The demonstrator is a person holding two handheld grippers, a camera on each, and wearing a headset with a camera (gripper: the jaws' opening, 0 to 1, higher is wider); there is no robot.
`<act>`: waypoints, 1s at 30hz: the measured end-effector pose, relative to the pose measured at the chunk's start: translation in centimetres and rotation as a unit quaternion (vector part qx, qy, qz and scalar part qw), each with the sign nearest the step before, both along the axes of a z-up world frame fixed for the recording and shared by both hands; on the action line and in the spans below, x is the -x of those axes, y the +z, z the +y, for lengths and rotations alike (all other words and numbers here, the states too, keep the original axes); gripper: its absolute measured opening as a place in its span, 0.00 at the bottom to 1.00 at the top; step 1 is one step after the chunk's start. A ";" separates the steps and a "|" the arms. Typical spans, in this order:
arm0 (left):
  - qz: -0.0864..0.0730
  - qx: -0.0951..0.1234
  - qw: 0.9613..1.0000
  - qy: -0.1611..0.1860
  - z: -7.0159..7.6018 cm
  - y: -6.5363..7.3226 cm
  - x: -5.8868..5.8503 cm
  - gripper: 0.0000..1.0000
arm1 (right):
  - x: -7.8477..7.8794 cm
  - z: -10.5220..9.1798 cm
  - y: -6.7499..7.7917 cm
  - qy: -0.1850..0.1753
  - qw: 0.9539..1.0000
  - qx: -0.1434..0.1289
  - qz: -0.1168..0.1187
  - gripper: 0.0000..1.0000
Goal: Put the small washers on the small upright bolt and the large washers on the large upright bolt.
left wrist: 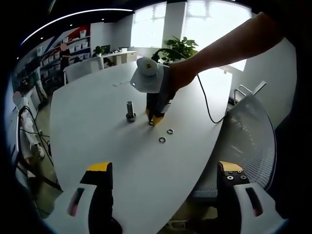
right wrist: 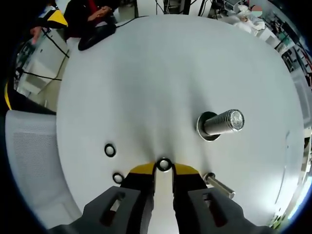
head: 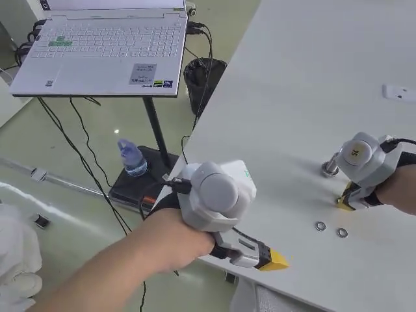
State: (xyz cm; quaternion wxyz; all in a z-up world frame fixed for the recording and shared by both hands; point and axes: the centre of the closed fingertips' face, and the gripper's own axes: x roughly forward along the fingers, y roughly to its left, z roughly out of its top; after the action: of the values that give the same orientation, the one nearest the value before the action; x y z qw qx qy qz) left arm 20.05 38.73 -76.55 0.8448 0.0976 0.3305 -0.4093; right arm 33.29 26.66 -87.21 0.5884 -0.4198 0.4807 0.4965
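My right gripper (right wrist: 164, 170) presses its tips onto the white table (right wrist: 146, 73), shut on a small washer (right wrist: 164, 165). Two more small washers (right wrist: 110, 150) lie loose to its left. A large upright bolt (right wrist: 222, 123) has a large washer (right wrist: 207, 134) at its base. The small bolt (right wrist: 218, 184) stands just right of the jaws. In the head view the right gripper (head: 343, 203) is beside the large bolt (head: 330, 168), with the loose washers (head: 320, 226) near it. My left gripper (left wrist: 165, 170) hovers open at the table's near edge, also the left gripper (head: 273, 261), holding nothing.
A laptop (head: 97, 45) on a stand, a water bottle (head: 132, 158) and a black bin (head: 201, 78) are on the floor side left of the table. A small white item (head: 398, 92) lies at the far right. A mesh chair (left wrist: 251, 141) stands by the table edge.
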 end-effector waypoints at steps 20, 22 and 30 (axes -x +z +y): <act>0.001 -0.006 1.000 -0.002 -0.2 0.1 0.2 0.87 | 0.3 -0.3 0.2 -0.012 1.000 -0.003 0.001 0.12; 0.001 -0.006 1.000 -0.003 -0.3 0.2 0.1 0.87 | 0.3 -0.3 0.4 -0.014 1.000 -0.005 0.001 0.12; -0.005 -0.004 1.000 -0.012 -1.2 0.7 -0.8 0.87 | 0.1 -0.9 1.5 -0.028 0.999 -0.019 0.001 0.12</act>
State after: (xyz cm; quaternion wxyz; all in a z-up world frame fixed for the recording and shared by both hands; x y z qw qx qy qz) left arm 20.85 37.53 -75.90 0.8410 0.1071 0.3271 -0.4175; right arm 33.14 25.72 -85.67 0.6092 -0.3946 0.4836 0.4891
